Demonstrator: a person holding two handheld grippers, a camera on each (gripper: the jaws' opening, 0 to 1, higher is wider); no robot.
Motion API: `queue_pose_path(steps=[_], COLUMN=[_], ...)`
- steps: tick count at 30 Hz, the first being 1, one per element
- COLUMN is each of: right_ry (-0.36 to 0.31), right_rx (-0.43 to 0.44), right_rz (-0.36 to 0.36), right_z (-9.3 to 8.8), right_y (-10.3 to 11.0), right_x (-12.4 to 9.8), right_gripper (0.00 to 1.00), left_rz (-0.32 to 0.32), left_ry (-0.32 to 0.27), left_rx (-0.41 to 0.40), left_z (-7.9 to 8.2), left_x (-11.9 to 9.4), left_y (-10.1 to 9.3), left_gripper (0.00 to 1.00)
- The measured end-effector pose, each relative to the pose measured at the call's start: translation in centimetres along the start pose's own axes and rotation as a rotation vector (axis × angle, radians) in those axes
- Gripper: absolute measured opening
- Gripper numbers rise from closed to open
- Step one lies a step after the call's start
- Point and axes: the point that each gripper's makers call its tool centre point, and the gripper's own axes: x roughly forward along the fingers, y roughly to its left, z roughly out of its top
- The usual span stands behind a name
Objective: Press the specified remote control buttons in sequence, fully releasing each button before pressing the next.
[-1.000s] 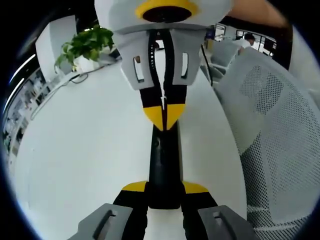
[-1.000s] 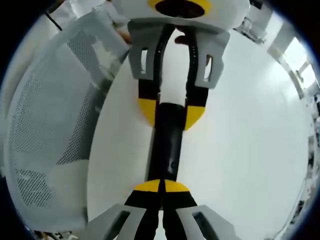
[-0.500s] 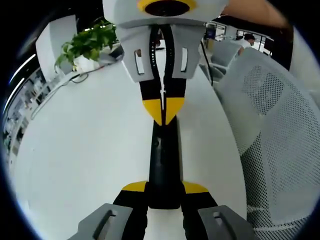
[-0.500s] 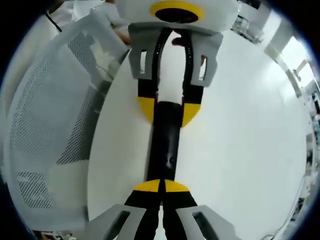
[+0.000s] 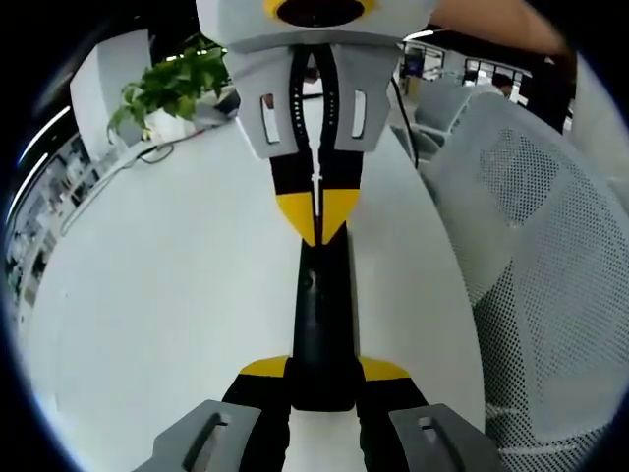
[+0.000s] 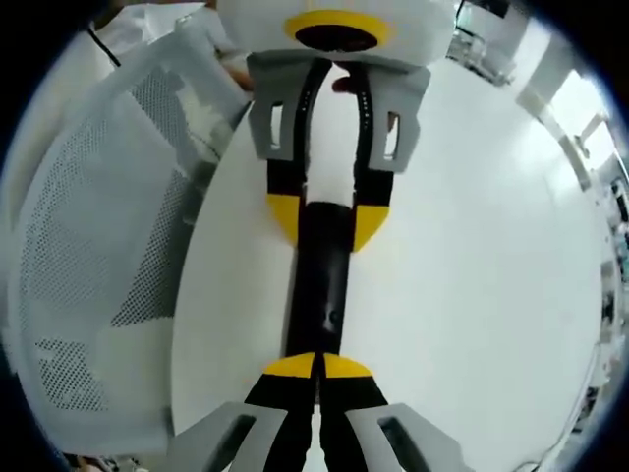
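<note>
Left gripper view: a slim black remote control (image 5: 322,324) lies on the white table (image 5: 167,295), its near end clamped between the left gripper (image 5: 322,379)'s yellow-tipped jaws. The right gripper (image 5: 316,211), jaws pressed together, points down at the remote's far half; whether it touches is hard to tell. A potted plant (image 5: 169,87) stands behind, a mesh chair (image 5: 550,246) beside the table.
</note>
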Motion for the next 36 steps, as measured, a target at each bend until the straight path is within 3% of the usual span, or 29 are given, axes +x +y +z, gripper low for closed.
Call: queue_pose_path(steps=[36], right_ry=[-0.048], right_rx=[-0.015], right_rz=[-0.006], right_z=[2.4], right_y=[-1.1], right_x=[0.6], right_gripper=[0.00], left_rz=[-0.003], left_ry=[-0.009], left_rx=[-0.001], left_z=[0.0], left_x=[0.0], left_y=[-0.1], left_gripper=[0.25])
